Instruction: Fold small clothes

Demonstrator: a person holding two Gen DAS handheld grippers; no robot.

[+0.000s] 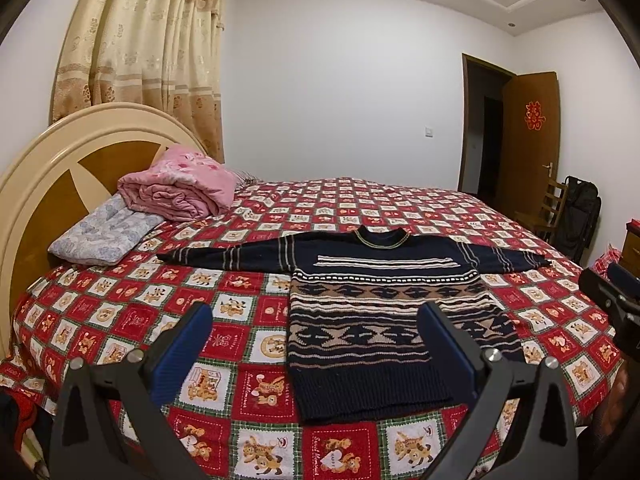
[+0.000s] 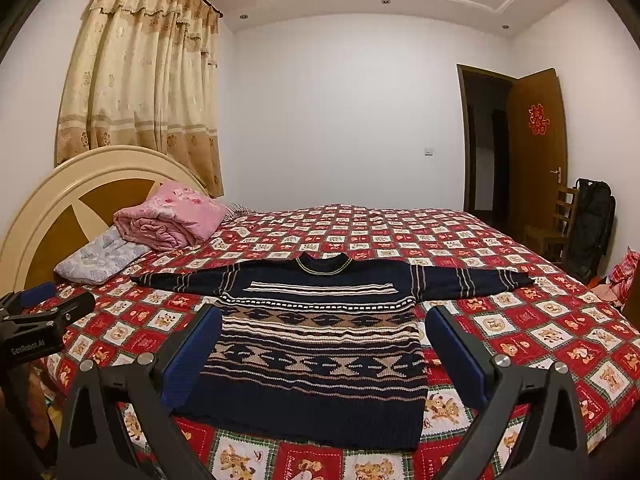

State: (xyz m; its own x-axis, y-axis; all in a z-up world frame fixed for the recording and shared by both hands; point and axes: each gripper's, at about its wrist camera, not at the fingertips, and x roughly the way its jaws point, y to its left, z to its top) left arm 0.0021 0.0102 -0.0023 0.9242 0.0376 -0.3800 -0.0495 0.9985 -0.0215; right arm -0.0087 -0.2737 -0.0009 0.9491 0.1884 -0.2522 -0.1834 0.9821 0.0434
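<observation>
A small navy knitted sweater with tan and white patterned bands lies flat on the bed, face up, both sleeves spread out sideways, collar away from me. It also shows in the right wrist view. My left gripper is open and empty, held above the bed's near edge, left of the sweater's hem. My right gripper is open and empty, its fingers straddling the sweater's body from above the near edge. The right gripper shows at the right edge of the left wrist view.
The bed has a red checked bear-print cover. A folded pink quilt and a pale pillow lie by the headboard at the left. A wooden chair, a black bag and an open door stand at the right.
</observation>
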